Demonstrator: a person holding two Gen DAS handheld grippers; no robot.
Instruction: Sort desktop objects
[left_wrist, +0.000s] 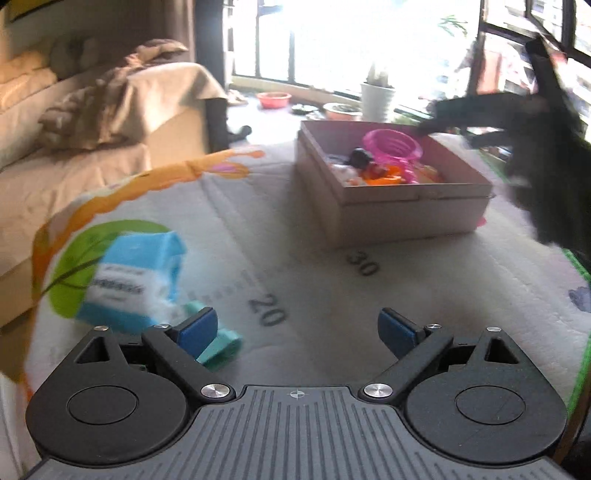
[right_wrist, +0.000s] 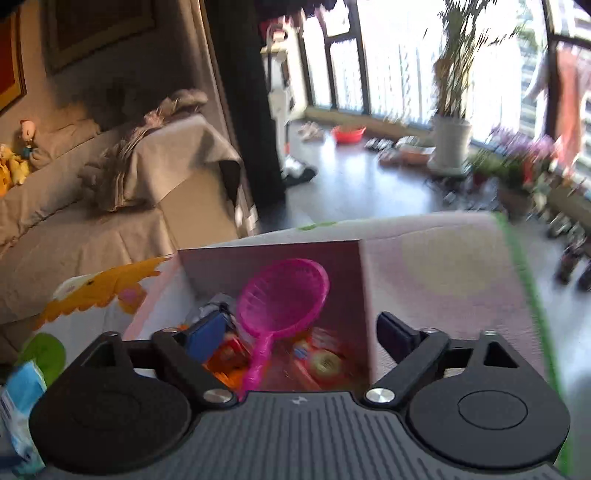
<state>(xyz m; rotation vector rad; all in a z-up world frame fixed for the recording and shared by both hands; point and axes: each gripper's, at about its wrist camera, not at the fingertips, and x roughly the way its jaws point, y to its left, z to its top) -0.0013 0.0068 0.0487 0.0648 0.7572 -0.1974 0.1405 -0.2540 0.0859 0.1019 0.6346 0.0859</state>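
Observation:
My left gripper (left_wrist: 299, 330) stands open low over the printed mat, with nothing between its blue pads. A teal item (left_wrist: 221, 349) lies partly behind its left finger (left_wrist: 197, 328). A blue and white tissue pack (left_wrist: 133, 273) rests just beyond, to the left. A pink cardboard box (left_wrist: 406, 206) at the far right holds a pink plastic strainer (left_wrist: 391, 146) and small orange and red toys. My right gripper (right_wrist: 301, 334) hovers open over that box (right_wrist: 269, 245), above the strainer (right_wrist: 284, 295), gripping nothing. In the left wrist view it is a dark blur (left_wrist: 448, 134) over the box's far corner.
The white mat (left_wrist: 314, 258) carries printed numbers and a green border along the right edge (right_wrist: 524, 280). A beige sofa (left_wrist: 74, 155) with crumpled blankets stands to the left. Beyond the table are windows, a white plant pot (right_wrist: 448, 144) and a red basin (right_wrist: 347, 133) on the floor.

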